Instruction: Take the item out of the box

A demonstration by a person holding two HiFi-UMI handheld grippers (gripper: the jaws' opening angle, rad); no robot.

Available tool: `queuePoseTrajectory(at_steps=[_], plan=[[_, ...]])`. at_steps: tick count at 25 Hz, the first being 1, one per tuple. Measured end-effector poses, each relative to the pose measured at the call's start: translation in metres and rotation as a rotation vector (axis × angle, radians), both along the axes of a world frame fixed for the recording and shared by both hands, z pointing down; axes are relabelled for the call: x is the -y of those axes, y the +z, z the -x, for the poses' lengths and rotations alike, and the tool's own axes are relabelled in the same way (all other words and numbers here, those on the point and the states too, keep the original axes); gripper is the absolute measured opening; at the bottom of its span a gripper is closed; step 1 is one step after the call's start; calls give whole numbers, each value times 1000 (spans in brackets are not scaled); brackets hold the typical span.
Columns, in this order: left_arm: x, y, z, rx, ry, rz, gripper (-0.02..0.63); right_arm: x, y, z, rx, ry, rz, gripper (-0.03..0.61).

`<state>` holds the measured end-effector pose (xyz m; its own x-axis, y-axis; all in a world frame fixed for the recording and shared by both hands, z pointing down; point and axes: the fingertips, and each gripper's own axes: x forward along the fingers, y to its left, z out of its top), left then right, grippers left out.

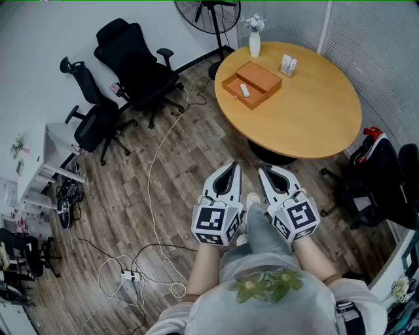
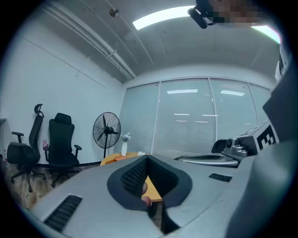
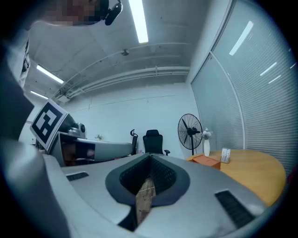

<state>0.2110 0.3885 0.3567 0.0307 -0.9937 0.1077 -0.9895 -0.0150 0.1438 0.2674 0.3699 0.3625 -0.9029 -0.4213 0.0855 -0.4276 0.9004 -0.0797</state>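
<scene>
The round surface [image 1: 314,111] is smooth light wood with a soft shine. The box [image 1: 262,77] looks like matt orange cardboard. The floor [image 1: 163,190] is of grainy wood planks. The left gripper [image 1: 232,167] and the right gripper [image 1: 263,171] have matt grey plastic shells with black textured pads [image 2: 132,179].

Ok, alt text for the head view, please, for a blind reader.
A person on a wood floor holds the left gripper and right gripper, both shut and empty, pointed toward a round wooden table. On it an open orange box holds a small white item; office chairs and a fan stand nearby.
</scene>
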Motion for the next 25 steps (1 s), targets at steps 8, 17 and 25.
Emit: queuePoseTrajectory(at_steps=[8, 17, 25], plan=[[32, 2, 11, -1, 14, 5, 0, 32, 2, 19, 17, -13, -6, 5], [104, 15, 28, 27, 45, 57, -2, 106, 14, 43, 5, -3, 19, 5], [192, 22, 62, 51, 74, 71, -1, 195, 22, 72, 19, 17, 15, 6]])
